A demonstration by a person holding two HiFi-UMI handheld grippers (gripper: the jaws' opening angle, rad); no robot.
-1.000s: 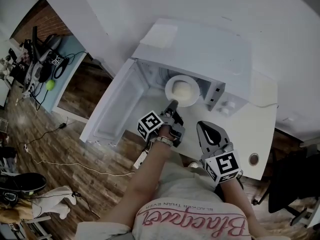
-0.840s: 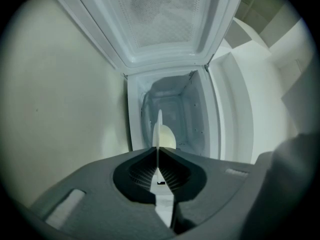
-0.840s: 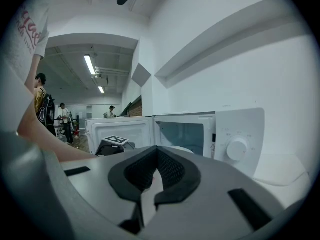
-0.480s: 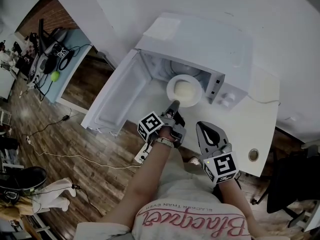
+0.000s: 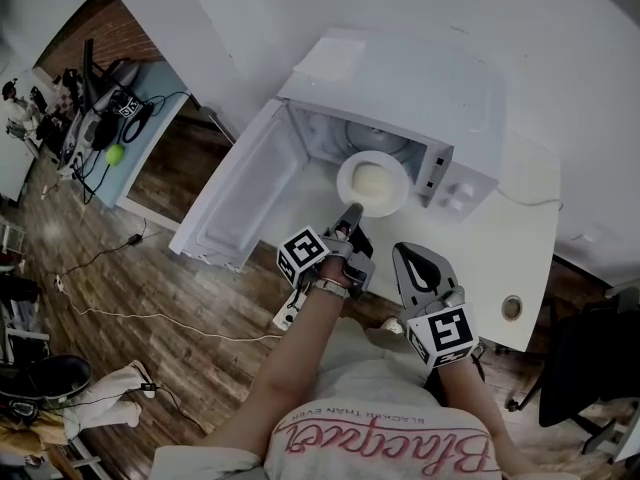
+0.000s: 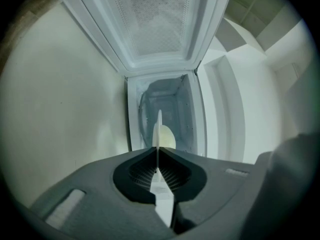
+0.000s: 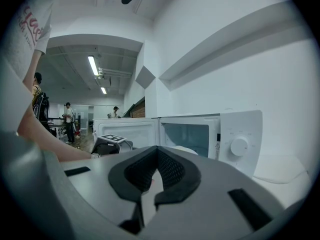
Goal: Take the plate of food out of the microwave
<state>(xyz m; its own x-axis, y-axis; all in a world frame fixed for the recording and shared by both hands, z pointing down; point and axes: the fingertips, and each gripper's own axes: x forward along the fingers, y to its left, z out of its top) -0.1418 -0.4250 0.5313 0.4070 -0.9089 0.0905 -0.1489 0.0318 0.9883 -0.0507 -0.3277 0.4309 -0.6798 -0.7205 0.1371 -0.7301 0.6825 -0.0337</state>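
A white plate (image 5: 373, 183) carrying a pale mound of food sits at the mouth of the open white microwave (image 5: 400, 78), half out of the cavity. My left gripper (image 5: 350, 214) is shut on the plate's near rim. In the left gripper view the plate (image 6: 159, 126) shows edge-on, pinched between the closed jaws of the left gripper (image 6: 157, 153), with the food (image 6: 168, 138) just beyond. My right gripper (image 5: 413, 265) hovers to the right above the table, shut and holding nothing. The right gripper view has the right gripper (image 7: 157, 149) in front of the microwave's dial (image 7: 239, 146).
The microwave door (image 5: 240, 203) hangs wide open to the left, over the wooden floor. The white table (image 5: 500, 258) has a round cable hole (image 5: 512, 308) near its front right. A white sheet (image 5: 328, 58) lies on the microwave's top. A cluttered desk (image 5: 110, 118) stands far left.
The plate has slid a little out of the cavity toward me, held by the left gripper. The right gripper has stayed put.
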